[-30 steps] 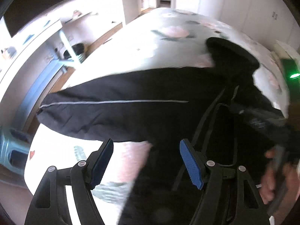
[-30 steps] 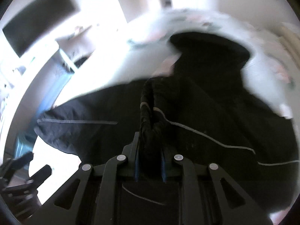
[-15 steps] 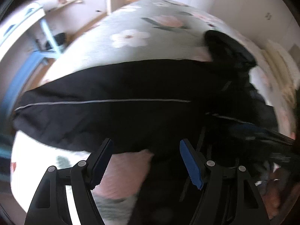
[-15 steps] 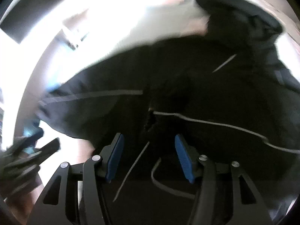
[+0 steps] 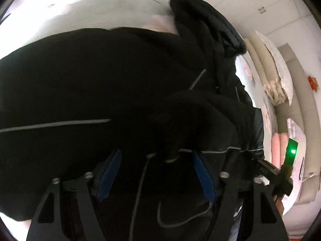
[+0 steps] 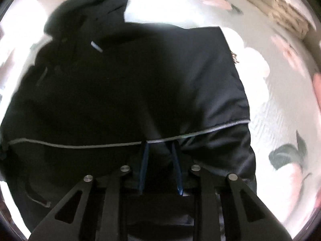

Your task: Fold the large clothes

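A large black hooded jacket (image 5: 100, 76) with thin grey piping lies spread on a floral bedspread (image 5: 100, 6). It also fills the right wrist view (image 6: 130, 84), hood at the top left. My left gripper (image 5: 156, 160) is open, its blue pads (image 5: 109, 172) wide apart just above the jacket's dark fabric, with a folded sleeve lying ahead of it. My right gripper (image 6: 160, 152) is nearly closed, its blue pads pinching a fold of the jacket at the grey piping line (image 6: 80, 145).
Pillows and a beige headboard (image 5: 278, 84) sit at the right in the left wrist view. The other gripper's body with a green light (image 5: 293, 151) shows there at the right. Bare bedspread (image 6: 280, 104) lies right of the jacket.
My right gripper was shut on a sleeve, opened half a second ago, and is now closed on a fold at the piping. My left gripper moved in closer over the jacket, still open.
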Motion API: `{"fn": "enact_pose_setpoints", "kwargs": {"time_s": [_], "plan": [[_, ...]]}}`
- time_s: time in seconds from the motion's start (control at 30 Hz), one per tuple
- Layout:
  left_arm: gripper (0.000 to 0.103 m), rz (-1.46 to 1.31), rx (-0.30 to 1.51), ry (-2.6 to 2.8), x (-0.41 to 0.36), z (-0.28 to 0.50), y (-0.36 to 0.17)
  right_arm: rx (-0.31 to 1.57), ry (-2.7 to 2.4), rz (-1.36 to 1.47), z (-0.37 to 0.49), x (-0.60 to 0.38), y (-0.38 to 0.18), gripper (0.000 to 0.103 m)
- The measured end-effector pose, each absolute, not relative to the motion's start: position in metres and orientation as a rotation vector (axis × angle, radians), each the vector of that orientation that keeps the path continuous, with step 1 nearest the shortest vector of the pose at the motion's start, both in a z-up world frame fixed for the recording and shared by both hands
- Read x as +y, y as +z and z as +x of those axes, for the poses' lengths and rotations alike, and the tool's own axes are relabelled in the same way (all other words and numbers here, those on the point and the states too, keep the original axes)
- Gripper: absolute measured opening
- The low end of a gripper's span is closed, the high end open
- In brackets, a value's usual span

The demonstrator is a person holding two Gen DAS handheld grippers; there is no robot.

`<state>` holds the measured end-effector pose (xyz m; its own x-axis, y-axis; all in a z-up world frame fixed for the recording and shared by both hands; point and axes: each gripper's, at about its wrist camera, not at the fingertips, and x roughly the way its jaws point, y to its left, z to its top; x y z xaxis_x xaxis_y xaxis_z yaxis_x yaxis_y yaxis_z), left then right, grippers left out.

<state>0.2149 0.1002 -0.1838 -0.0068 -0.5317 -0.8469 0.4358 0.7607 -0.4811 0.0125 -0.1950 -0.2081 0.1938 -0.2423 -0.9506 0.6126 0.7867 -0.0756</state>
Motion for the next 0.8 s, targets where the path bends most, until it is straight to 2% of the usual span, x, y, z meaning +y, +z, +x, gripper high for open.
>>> {"fn": "enact_pose_setpoints", "kwargs": {"time_s": [0.03, 0.07, 0.13, 0.3, 0.37, 0.43, 0.57, 0.63, 0.7, 0.8], "plan": [[0.028, -0.072, 1.377, -0.793, 0.09, 0.212, -0.184, 1.247, -0.623, 0.329, 0.015, -0.192, -0.208, 0.027], [0.023, -0.05, 1.378, -0.793, 0.083, 0.211, -0.183, 1.252, -0.626, 0.315, 0.017, -0.189, -0.208, 0.027], [0.018, -0.011, 1.33, -0.788, 0.075, 0.21, -0.17, 1.262, -0.618, 0.316, 0.017, -0.189, -0.206, 0.027], [0.017, -0.122, 1.205, -0.819, 0.105, 0.227, -0.11, 1.199, -0.522, 0.412, 0.006, -0.193, -0.17, 0.03], [0.018, -0.111, 1.201, -0.813, 0.12, 0.236, -0.108, 1.149, -0.469, 0.436, 0.016, -0.184, -0.154, 0.042], [0.021, -0.078, 1.25, -0.757, 0.131, 0.248, -0.131, 1.108, -0.423, 0.467, 0.02, -0.172, -0.144, 0.048], [0.036, 0.003, 1.343, -0.694, 0.132, 0.255, -0.187, 1.183, -0.432, 0.469, 0.038, -0.172, -0.182, 0.048], [0.046, -0.05, 1.327, -0.719, 0.134, 0.254, -0.185, 1.256, -0.445, 0.433, 0.047, -0.171, -0.21, 0.047], [0.053, -0.056, 1.324, -0.704, 0.138, 0.252, -0.177, 1.245, -0.448, 0.414, 0.05, -0.169, -0.212, 0.048], [0.057, -0.051, 1.262, -0.606, 0.163, 0.252, -0.153, 1.269, -0.439, 0.417, 0.053, -0.17, -0.208, 0.048]]}}
